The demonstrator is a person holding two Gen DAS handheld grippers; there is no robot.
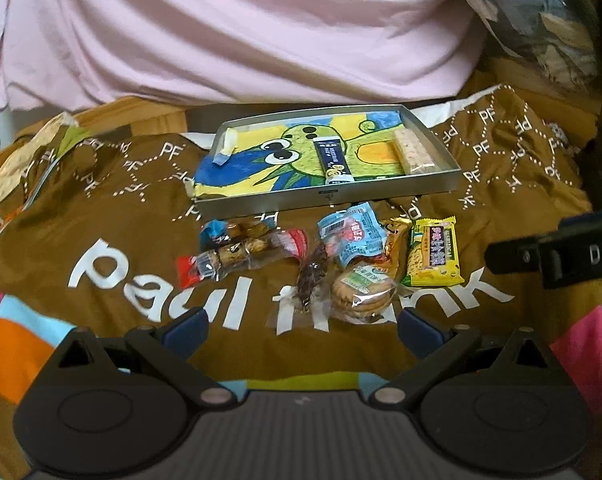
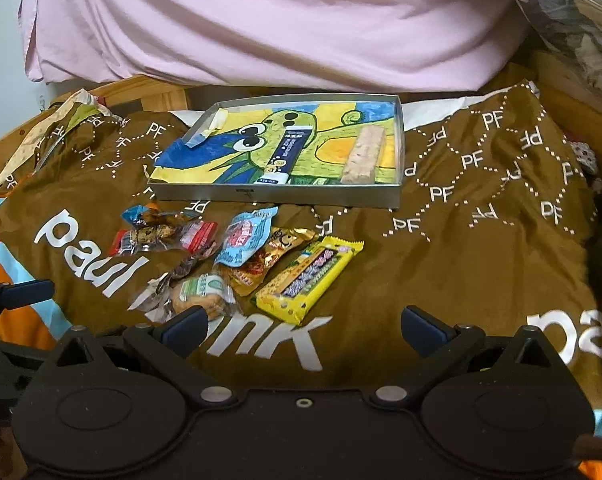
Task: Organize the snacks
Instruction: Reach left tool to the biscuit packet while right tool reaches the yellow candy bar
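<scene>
Reaching into the overlapping snack packets [image 2: 237,264] on the brown blanket [image 2: 461,248], just before the tin tray [image 1: 329,194], could drag neighbours or crush the round biscuits [image 1: 363,290]. Both grippers, left gripper [image 1: 301,326] and right gripper [image 2: 301,326], hover with jaws spread, empty.

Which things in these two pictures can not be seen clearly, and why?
- Gold packet: left wrist view, mostly hidden under the blue packet.
- Print on the yellow bar: both views, too small to read.
- Round biscuits: right wrist view, partly covered by the right hand-held gripper.
- Tray lining: partly covered by two snacks.
</scene>
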